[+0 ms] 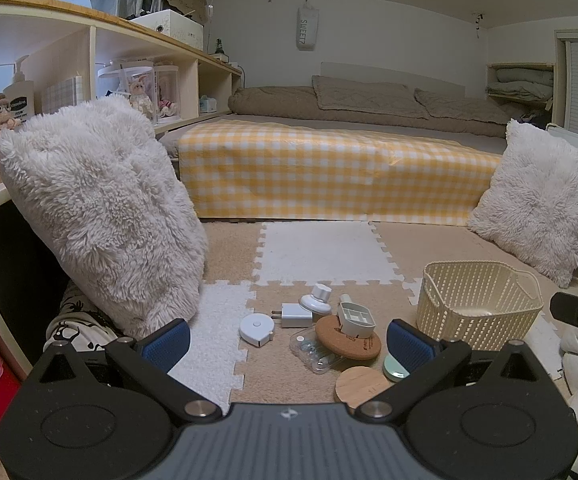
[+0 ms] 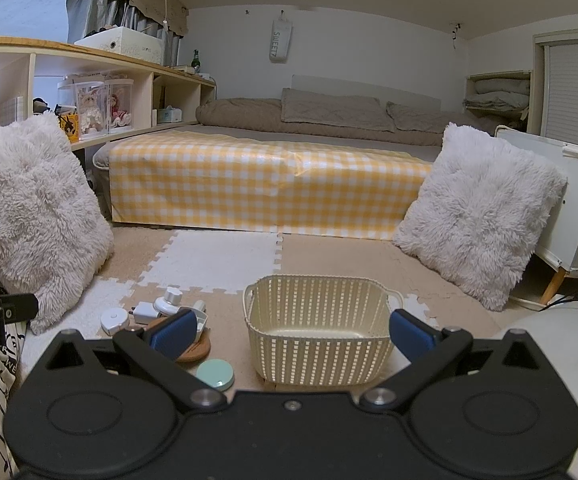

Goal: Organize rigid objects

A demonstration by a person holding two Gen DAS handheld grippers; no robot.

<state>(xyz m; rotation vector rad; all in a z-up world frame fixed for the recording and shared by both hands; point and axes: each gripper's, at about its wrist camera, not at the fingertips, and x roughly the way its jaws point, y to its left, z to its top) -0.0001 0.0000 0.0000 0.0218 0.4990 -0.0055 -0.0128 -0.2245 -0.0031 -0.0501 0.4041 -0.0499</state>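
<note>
basket (image 2: pixel 319 344) fills my right view at twelve o'clock; only my left view shows the wooden disc (image 1: pixel 363 386) at five. both jaws wide, empty.

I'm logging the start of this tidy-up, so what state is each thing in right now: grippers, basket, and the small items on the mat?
left hand-held gripper: open, holding nothing
right hand-held gripper: open, holding nothing
basket: upright, looks empty
white charger plug: lying flat, prongs facing left
tape measure: lying flat
cork coaster: flat, a white plastic piece resting on it
wooden disc: flat on the mat
mint round item: flat on the mat
</note>
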